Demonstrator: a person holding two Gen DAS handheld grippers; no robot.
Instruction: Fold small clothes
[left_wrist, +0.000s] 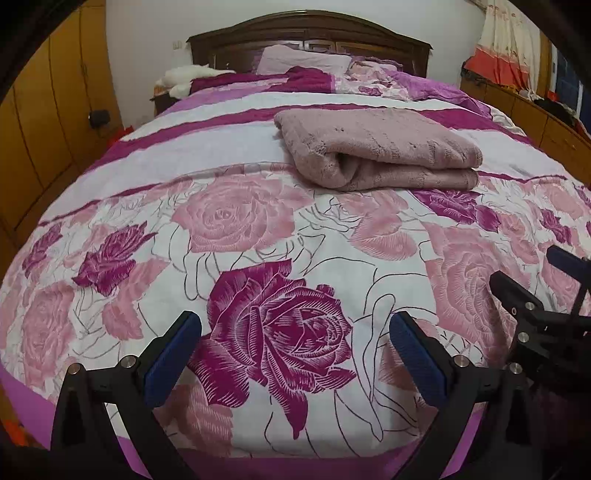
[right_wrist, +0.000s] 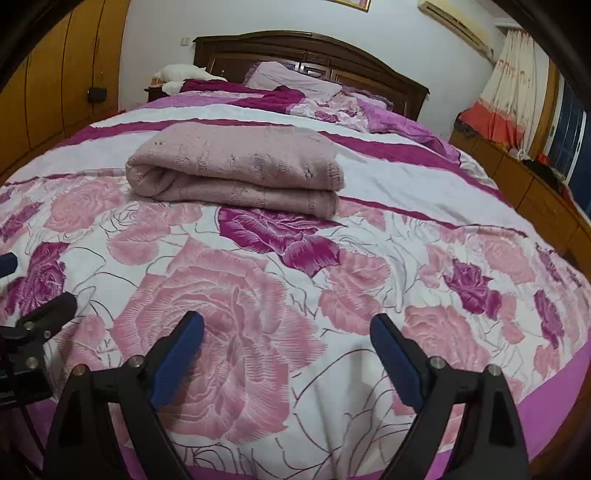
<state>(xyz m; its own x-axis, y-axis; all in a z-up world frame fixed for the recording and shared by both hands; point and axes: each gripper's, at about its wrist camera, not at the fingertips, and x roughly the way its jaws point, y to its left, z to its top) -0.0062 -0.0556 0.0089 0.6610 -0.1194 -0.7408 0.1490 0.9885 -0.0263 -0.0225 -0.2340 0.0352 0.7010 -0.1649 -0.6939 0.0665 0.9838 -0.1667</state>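
Rose-printed bedding (left_wrist: 258, 229) covers the bed, wooden headboard (left_wrist: 310, 33) behind. On it, past the printed band, lies a folded dusty-pink garment (left_wrist: 376, 147), well apart from both tools. Left gripper (left_wrist: 295, 354) hangs with fingers (left_wrist: 173, 354) spread and empty; right gripper (right_wrist: 288, 358) likewise has its fingers (right_wrist: 177, 362) spread over bare cover

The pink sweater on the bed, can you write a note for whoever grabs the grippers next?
Left gripper: open, empty, over the floral bedspread.
Right gripper: open, empty, alongside it.
Pink knitted sweater: lies mid-bed, away from both grippers, folded into a neat bundle.
Done: this piece looks folded.
Left: no other loose clothes show; perhaps fetch the next one.
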